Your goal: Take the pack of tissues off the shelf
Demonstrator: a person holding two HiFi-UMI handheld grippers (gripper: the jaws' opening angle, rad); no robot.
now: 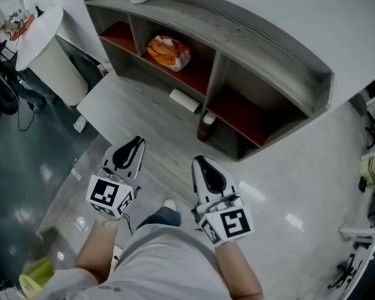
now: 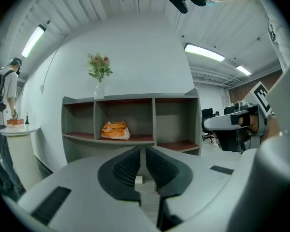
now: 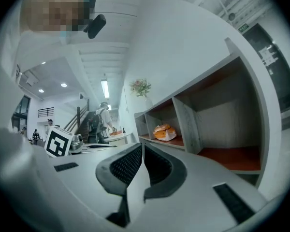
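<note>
Two closed grippers, one pack of tissues (image 1: 167, 50) on a three-bay shelf (image 1: 237, 27).
My left gripper (image 1: 132, 144) is pinched together on nothing. The pack, orange and white and crumpled, lies in the middle bay, well apart from both. My right gripper (image 1: 201, 163) is likewise closed and empty.

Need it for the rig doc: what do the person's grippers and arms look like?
The left gripper and right gripper match: white moulded shells tapering to black ribbed pads, with a white cube of black square markers at each rear. The person wears a light grey top; forearms are uncovered.
</note>
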